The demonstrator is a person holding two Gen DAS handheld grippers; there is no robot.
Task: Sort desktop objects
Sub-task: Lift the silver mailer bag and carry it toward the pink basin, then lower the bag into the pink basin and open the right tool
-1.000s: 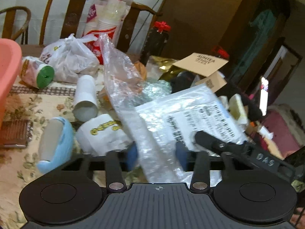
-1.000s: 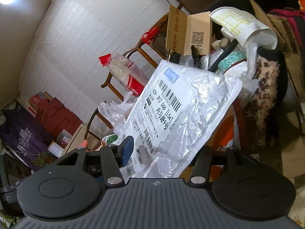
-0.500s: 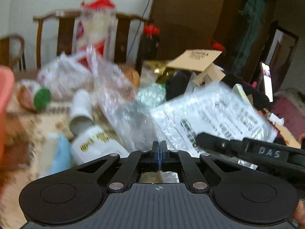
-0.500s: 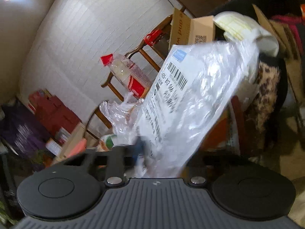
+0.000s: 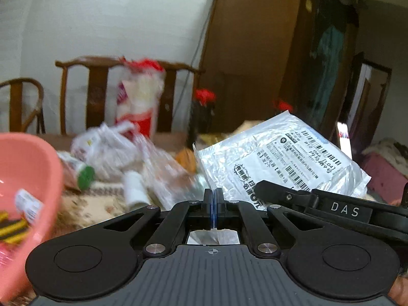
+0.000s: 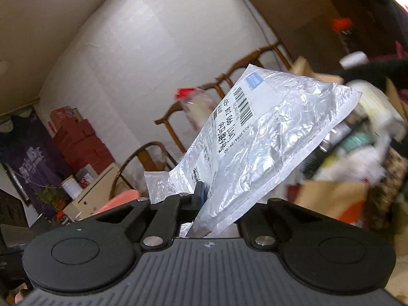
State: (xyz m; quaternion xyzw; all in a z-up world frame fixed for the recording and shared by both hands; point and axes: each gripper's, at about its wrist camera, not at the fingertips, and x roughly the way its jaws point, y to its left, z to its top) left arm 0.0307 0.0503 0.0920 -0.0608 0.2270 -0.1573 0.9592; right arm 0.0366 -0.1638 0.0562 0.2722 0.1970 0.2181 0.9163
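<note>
Silvery bubble-lined plastic fills the right gripper (image 6: pixel 204 193), whose jaws have just been closing and now pinch the lower edge of a padded mailer (image 6: pixel 257 137), lifted clear of the clutter and tilted up to the right. The left gripper (image 5: pixel 213 205) is closed too, its blue pads pressed together; a scrap of silvery film shows behind them, though whether it is caught there cannot be told.

Seen from the left wrist, the mailer (image 5: pixel 280 163) hangs just right of that gripper, above a crowded table. It looks light, floppy and slick, so an edge grip near a corner seems the sensible hold; the film may slip or sag.

Its white shipping label carries barcodes, Chinese text and figures reading roughly "066 [L04]". The right gripper's arm (image 5: pixel 344 210) is marked "DAS". A pink basin (image 5: pixel 38 168) sits at far left.
</note>
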